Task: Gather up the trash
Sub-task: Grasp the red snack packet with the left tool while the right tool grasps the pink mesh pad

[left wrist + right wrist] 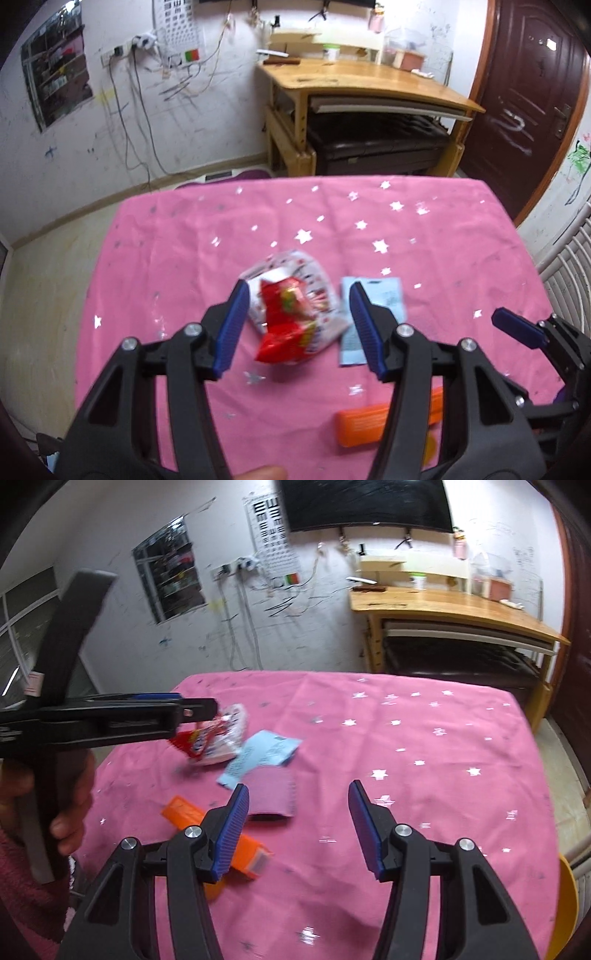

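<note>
Left tool (295, 321) gaping about halfway, hovering over crumpled red-and-white snack wrapper (291, 317) lying on pink star-patterned counter (184, 258), gripping nothing. Right tool (295, 827) likewise half-open, holding nothing, hanging above counter.

cloth (184, 258): pink, silver stars | wrapper (288, 325): red-white | slip (373, 317): pale blue | box (221, 834): orange

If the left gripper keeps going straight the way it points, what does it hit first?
Most likely the red snack wrapper, which lies on a clear printed bag between the open fingers of the left gripper. How far off it is remains unclear.
</note>
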`<state>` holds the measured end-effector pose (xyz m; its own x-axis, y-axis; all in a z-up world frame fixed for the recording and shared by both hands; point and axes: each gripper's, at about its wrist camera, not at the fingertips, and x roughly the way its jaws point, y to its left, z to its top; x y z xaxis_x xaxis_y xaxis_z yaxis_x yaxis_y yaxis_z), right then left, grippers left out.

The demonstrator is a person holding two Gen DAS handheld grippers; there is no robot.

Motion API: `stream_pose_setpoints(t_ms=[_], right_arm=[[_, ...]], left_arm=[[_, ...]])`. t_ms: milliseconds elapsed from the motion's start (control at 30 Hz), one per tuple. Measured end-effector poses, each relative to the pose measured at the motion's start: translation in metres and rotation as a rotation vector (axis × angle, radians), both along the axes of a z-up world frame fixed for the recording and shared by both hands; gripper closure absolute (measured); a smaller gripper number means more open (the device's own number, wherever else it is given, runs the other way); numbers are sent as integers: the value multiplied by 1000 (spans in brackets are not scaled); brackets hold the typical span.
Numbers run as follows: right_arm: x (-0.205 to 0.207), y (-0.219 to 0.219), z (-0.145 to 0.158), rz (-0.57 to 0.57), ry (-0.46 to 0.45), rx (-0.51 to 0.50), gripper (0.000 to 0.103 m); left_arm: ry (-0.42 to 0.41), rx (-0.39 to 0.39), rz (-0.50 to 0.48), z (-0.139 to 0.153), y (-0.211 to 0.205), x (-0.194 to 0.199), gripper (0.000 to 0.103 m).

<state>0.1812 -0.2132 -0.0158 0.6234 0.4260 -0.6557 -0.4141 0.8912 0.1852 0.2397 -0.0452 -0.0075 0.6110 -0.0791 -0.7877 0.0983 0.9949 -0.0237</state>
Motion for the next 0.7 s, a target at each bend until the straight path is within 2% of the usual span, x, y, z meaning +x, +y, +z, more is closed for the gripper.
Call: stream_pose_setpoints(t_ms=[200,233,267,433,700], right_arm=[[5,16,-6,22,19,-24,52],[7,17,-7,21,22,-28,52],[9,19,-7,20,24,-34,52],[24,29,-14,17,41,-60,51],[41,43,-26,19,98,-106,46]], left_arm=[[34,14,-16,-22,9,3,51],[30,18,-18,-23,10,1,62],[30,24,-25,-25,10,0,67],[10,28,-62,-28,16,-4,71],[-17,-30,-48,-21,40,-15,73]])
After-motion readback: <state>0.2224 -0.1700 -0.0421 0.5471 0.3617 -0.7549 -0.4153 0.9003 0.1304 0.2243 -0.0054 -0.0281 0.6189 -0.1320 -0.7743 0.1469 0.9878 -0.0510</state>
